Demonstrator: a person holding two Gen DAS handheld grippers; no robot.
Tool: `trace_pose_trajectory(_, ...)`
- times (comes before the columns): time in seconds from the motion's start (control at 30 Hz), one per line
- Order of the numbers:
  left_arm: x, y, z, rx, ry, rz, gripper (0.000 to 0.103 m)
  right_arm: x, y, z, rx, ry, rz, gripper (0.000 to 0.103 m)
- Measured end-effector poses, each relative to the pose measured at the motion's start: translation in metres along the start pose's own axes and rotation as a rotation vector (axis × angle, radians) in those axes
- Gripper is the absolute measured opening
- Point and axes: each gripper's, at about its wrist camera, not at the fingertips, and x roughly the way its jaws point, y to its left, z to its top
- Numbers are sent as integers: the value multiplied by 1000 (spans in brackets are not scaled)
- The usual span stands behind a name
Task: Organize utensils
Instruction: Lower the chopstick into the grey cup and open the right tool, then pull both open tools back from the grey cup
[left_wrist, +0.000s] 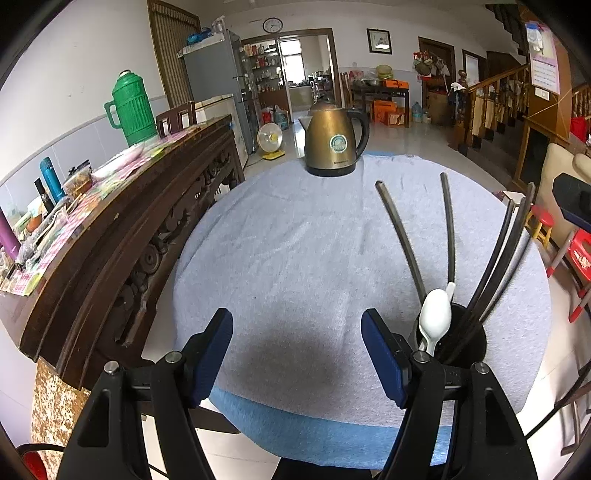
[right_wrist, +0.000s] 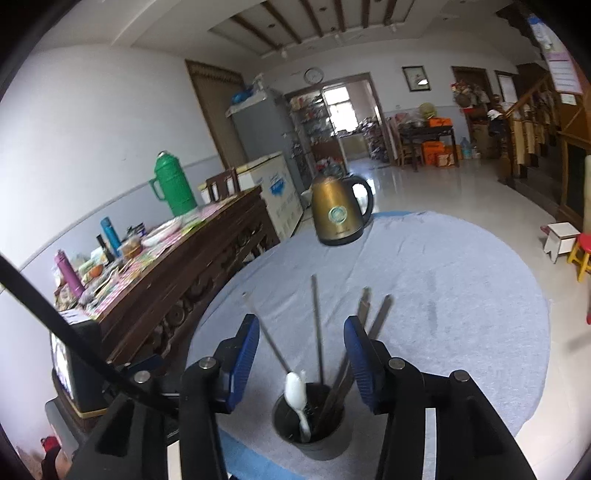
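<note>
The right gripper (right_wrist: 301, 358), jaws apart and empty, hangs over a dark holder (right_wrist: 309, 424) of chopsticks (right_wrist: 317, 325) and a white spoon (right_wrist: 295, 387), likely light, stiff and slick, best taken by its upper end. Left gripper (left_wrist: 297, 354) gapes beside the holder; kettle (left_wrist: 334, 140) stands beyond.
</note>
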Motion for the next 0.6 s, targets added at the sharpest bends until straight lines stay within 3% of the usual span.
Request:
trace_pose_trajectory(0.23,-8,-1,2,-3,-21,-1,73,-23,-29,5,91,-62,-37,51)
trace_pose_trajectory(0.47,-19,-8,2,9,-41,-2,73,-32,-32,-14,84,-10,-64,51)
trace_pose_trajectory(0.6,-29,-11,2,22,-59,7,73,-36,-33,-26,94,14,-91,57)
